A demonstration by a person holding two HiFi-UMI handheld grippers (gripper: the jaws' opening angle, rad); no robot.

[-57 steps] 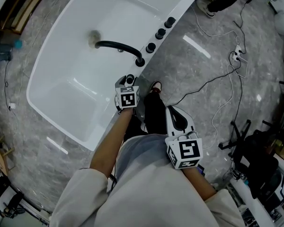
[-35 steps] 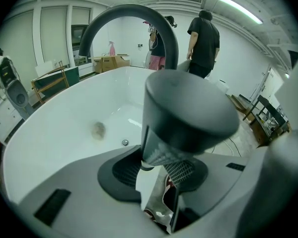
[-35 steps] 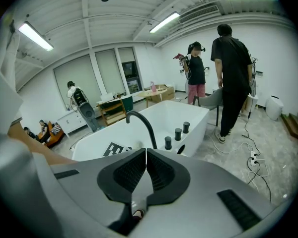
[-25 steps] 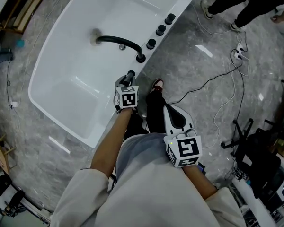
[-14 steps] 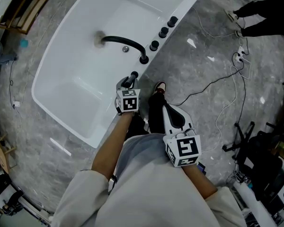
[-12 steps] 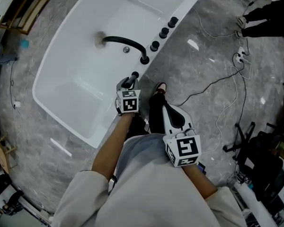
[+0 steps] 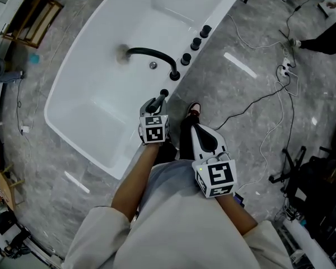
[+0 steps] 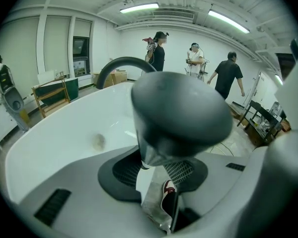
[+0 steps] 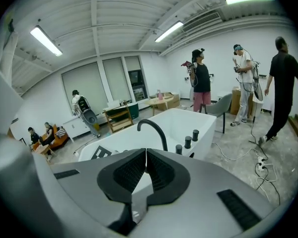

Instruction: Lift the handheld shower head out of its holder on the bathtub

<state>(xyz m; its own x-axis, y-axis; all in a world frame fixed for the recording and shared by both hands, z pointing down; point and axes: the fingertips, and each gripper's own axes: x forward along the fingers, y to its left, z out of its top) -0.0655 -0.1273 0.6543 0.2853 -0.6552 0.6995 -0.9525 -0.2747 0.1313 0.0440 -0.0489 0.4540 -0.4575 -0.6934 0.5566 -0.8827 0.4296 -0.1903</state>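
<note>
The white bathtub (image 7: 95, 102) carries a curved black faucet (image 7: 151, 56) and three black knobs (image 7: 196, 42) on its near rim. My left gripper (image 7: 158, 102) hovers over that rim, shut on the black handheld shower head (image 7: 156, 103). The empty round holder (image 7: 164, 93) shows just beyond it. In the left gripper view the shower head (image 8: 181, 114) fills the middle, and the pads (image 8: 125, 168) of the left gripper (image 8: 159, 158) clamp its neck. My right gripper (image 7: 206, 143) hangs by my leg over the floor; in the right gripper view its jaws (image 9: 146, 155) stand shut with nothing between them.
Cables (image 7: 269, 102) and a power strip (image 7: 283, 67) lie on the grey floor to the right. A wooden rack (image 7: 31, 7) stands at the far left. Dark equipment (image 7: 313, 189) sits at the right edge. Several people (image 8: 227, 76) stand beyond the tub.
My left gripper has risen with the shower head, which has come up out of its holder; the holder's dark opening now shows on the rim. The right gripper has barely shifted.
</note>
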